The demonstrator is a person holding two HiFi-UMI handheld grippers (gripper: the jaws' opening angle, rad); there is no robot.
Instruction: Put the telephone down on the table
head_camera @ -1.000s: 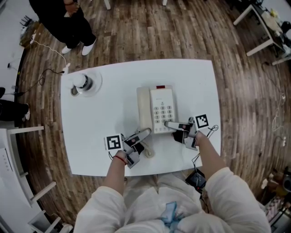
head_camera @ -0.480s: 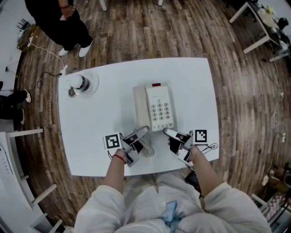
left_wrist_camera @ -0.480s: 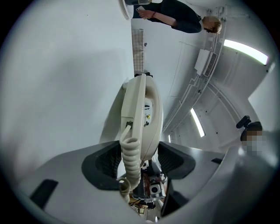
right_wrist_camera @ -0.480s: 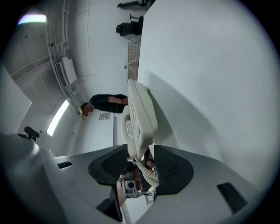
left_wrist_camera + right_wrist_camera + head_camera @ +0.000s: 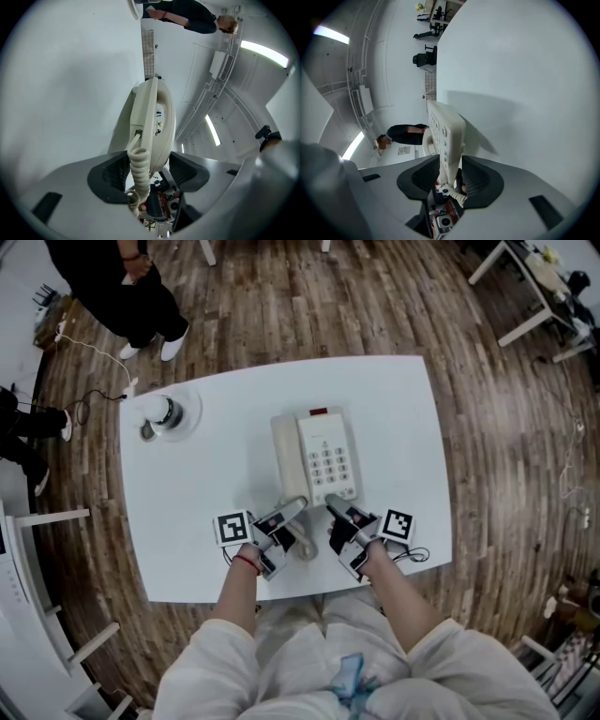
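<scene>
The telephone (image 5: pixel 317 454) sits mid-table (image 5: pixel 187 521), its long axis running straight away from the person, so its near short end faces the 2 grippers. The left gripper (image 5: pixel 292 511) is clamped on that end at the handset (image 5: pixel 284 456) side. The right gripper (image 5: pixel 334 507) takes the keypad (image 5: pixel 330 465) side; its jaws have just been closing on the near edge, and the pads look to be meeting it. I can't tell whether that end rests on the table. Both grippers are equally near.
</scene>
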